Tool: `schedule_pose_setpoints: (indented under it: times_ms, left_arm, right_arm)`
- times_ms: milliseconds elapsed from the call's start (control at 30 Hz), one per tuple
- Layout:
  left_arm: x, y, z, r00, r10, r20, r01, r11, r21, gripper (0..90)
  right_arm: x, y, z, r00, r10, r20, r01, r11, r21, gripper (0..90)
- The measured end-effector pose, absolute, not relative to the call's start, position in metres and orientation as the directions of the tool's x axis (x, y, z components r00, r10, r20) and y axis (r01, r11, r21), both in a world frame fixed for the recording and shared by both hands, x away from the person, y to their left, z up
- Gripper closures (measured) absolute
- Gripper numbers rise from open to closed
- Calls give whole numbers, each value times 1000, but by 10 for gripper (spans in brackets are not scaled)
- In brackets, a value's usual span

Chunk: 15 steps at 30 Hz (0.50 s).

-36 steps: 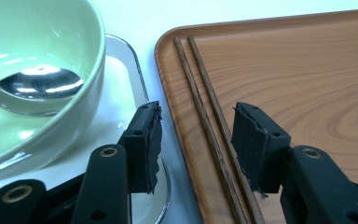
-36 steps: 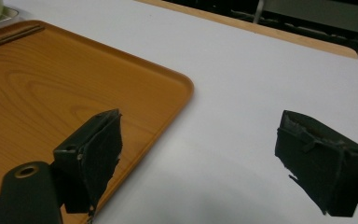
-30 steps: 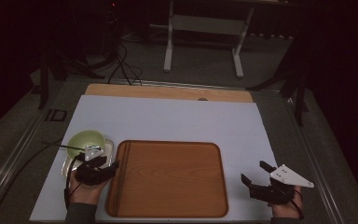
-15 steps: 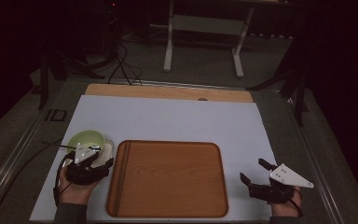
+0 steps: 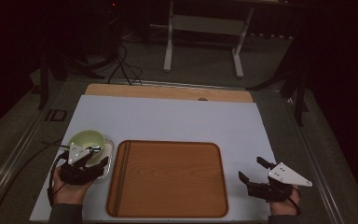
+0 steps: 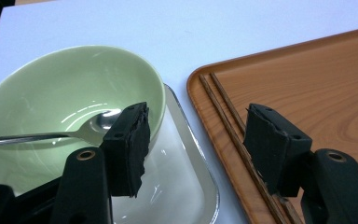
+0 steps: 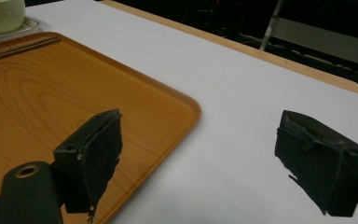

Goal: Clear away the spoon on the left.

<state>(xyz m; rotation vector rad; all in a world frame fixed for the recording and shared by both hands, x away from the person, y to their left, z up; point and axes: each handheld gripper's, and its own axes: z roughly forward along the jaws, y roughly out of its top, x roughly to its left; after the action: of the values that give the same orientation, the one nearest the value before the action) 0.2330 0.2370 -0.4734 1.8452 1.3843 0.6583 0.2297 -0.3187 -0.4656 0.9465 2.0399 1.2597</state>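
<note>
The left gripper (image 5: 89, 156) had drawn back toward the person and away from the wooden tray (image 5: 168, 179), ending just short of the green bowl (image 5: 86, 140), and its jaws had just been opening; in the left gripper view they stood well apart with nothing between them, one pad hanging in front of the bowl's near rim without pressing on it. The bowl sat on a shiny metal plate (image 6: 186, 177) just left of the tray, touching neither jaw, with a metal spoon (image 6: 51, 134) lying inside it, handle pointing out past the rim. A pair of brown chopsticks (image 6: 228, 128) lay along the tray's left edge. This looked like a release, or the approach for a fresh grasp on the bowl's rim; which one I could not tell. The right gripper (image 5: 256, 175) rested over the white mat (image 5: 177, 119) at the tray's right side, unmoved, jaws wide and empty.
</note>
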Motion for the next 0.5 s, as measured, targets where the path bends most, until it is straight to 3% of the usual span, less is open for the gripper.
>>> schedule_pose_setpoints:
  times_ms: [500]
  left_arm:
    - [229, 247, -469, 271, 962, -34, 569, -131, 812, 405]
  right_arm:
    - [238, -321, -467, -593, 800, -86, 272, 300, 914, 146]
